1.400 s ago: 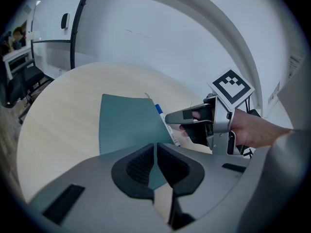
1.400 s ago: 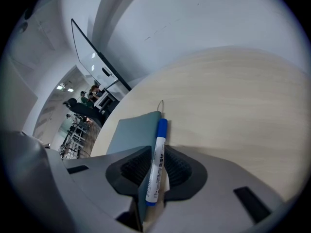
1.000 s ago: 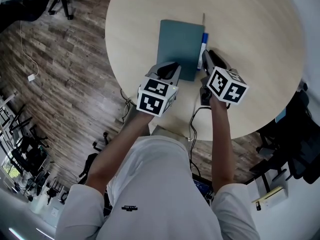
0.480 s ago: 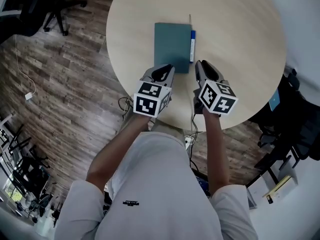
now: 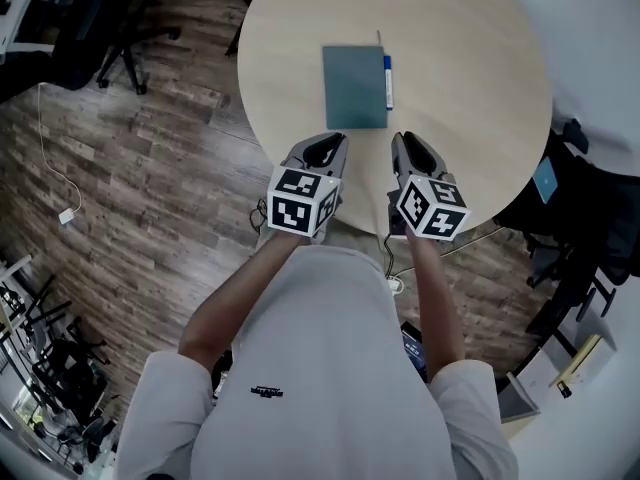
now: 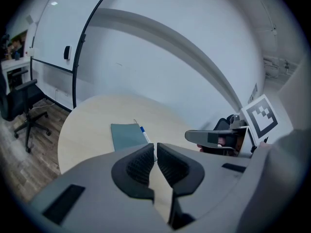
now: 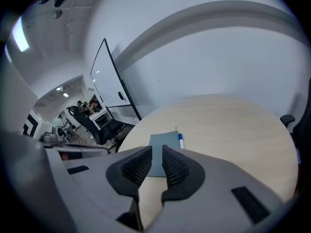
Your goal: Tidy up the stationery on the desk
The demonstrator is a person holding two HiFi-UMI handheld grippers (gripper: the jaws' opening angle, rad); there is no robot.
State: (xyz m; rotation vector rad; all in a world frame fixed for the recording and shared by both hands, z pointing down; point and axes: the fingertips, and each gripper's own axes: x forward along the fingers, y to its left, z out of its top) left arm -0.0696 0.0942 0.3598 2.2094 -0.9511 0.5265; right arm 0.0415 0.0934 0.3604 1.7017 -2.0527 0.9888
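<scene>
A teal notebook lies flat on the round pale wooden table. A white pen with a blue cap rests along its right edge. My left gripper and right gripper hover side by side over the table's near edge, short of the notebook. Both are shut with nothing between the jaws. The left gripper view shows the notebook and pen beyond my left gripper. In the right gripper view the notebook and pen lie just past my right gripper.
Wood floor surrounds the table, with black office chairs at the upper left and a dark chair at the right. A white cable trails on the floor. A whiteboard stands behind the table.
Both grippers have drawn back from the notebook toward the table's near edge. The notebook and pen now sit clear of them, farther off in the head view.
</scene>
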